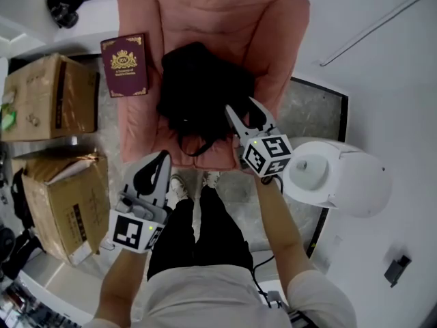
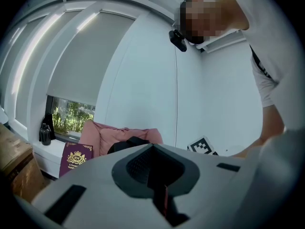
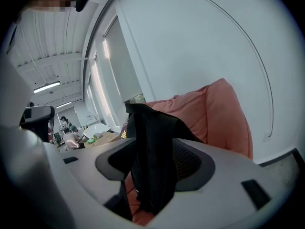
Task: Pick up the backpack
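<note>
A black backpack [image 1: 201, 87] lies slumped on the seat of a pink armchair [image 1: 276, 33]. My right gripper [image 1: 248, 118] is at the backpack's right front corner. In the right gripper view its jaws stand apart, and a fold of the backpack's black fabric [image 3: 152, 147] hangs between them without being pinched. My left gripper [image 1: 162, 158] hovers before the chair's front left corner, apart from the backpack, with its jaws together and nothing in them. The left gripper view shows the backpack [image 2: 131, 143] low on the chair [image 2: 102, 135] beyond the jaws.
A maroon gilt box [image 1: 124, 65] rests on the chair's left arm. Two cardboard boxes [image 1: 48, 94] [image 1: 65, 207] stand at the left. A white round unit [image 1: 338, 176] sits at the right, close to my right arm. The person's legs and shoes [image 1: 179, 186] are before the chair.
</note>
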`<state>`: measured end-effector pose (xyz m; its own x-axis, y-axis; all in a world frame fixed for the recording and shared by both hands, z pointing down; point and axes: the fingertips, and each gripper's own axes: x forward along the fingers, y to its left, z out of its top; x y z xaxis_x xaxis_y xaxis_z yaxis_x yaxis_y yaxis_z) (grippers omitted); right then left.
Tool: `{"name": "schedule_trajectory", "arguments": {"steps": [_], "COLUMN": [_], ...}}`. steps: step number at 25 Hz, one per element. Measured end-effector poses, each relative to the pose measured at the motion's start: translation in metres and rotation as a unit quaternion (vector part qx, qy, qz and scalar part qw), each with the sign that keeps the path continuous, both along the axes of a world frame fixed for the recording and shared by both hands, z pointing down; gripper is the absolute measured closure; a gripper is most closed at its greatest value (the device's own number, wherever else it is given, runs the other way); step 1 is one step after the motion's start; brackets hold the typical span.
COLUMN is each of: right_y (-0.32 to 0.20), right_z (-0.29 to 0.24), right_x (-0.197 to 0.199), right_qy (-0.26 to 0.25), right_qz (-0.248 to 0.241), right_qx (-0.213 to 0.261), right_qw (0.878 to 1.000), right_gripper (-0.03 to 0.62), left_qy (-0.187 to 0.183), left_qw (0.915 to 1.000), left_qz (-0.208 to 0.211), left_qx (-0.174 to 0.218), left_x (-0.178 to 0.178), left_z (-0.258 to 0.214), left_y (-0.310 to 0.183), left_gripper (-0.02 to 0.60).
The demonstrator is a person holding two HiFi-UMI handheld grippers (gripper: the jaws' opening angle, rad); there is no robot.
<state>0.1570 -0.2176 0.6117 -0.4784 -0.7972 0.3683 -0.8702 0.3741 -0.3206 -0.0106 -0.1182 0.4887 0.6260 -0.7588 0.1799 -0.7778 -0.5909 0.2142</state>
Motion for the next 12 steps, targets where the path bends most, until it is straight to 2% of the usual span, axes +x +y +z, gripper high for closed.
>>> {"name": "schedule_trajectory", "arguments": {"steps": [5, 12], "right_y": [-0.013, -0.028], "right_z": [0.02, 0.03], "right_x": [-0.001, -0.018], "right_qy": [0.002, -0.007], "right_qz": [-0.018, -0.049], "right_qx": [-0.01, -0.01], "right_qw": [1.0, 0.999], "right_gripper": [0.316, 0.31], "left_qy": [-0.001, -0.005], "left_qw": [1.0, 0.9998], "left_qz": [-0.008, -0.018], "left_qx": [-0.001, -0.003], "left_x": [0.0, -0.003], "left_z": [0.01, 0.02], "left_y": [-0.009, -0.011], "left_gripper": [0.565, 0.564]}}
